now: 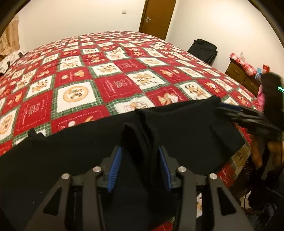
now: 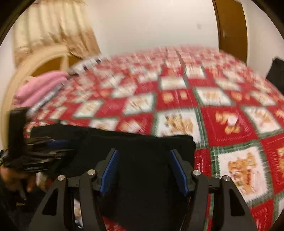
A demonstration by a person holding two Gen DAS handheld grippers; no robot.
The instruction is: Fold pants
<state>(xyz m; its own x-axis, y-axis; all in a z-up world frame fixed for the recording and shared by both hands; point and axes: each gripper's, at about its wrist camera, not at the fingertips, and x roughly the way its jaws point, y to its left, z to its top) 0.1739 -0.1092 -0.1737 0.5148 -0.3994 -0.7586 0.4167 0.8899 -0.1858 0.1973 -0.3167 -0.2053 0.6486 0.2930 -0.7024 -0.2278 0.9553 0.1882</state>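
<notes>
Black pants (image 1: 186, 133) lie folded in a long band across the near edge of the bed. My left gripper (image 1: 140, 151) stands over them with its jaws apart. A raised ridge of the black cloth stands between its blue pads (image 1: 115, 168), which do not press on it. In the blurred right wrist view, my right gripper (image 2: 144, 153) hovers open over the right end of the pants (image 2: 142, 140), with nothing pinched. The right gripper (image 1: 223, 109) also shows at the pants' far right corner, and the left gripper (image 2: 60, 144) shows as a blur at the left.
A red, white and green patchwork quilt (image 1: 106, 80) covers the bed. A door (image 1: 156, 16), a black bag (image 1: 202, 49) and a wooden cabinet (image 1: 237, 72) lie beyond it. Pink cloth (image 2: 39, 87) is piled near the headboard (image 2: 35, 60), below a curtain (image 2: 53, 26).
</notes>
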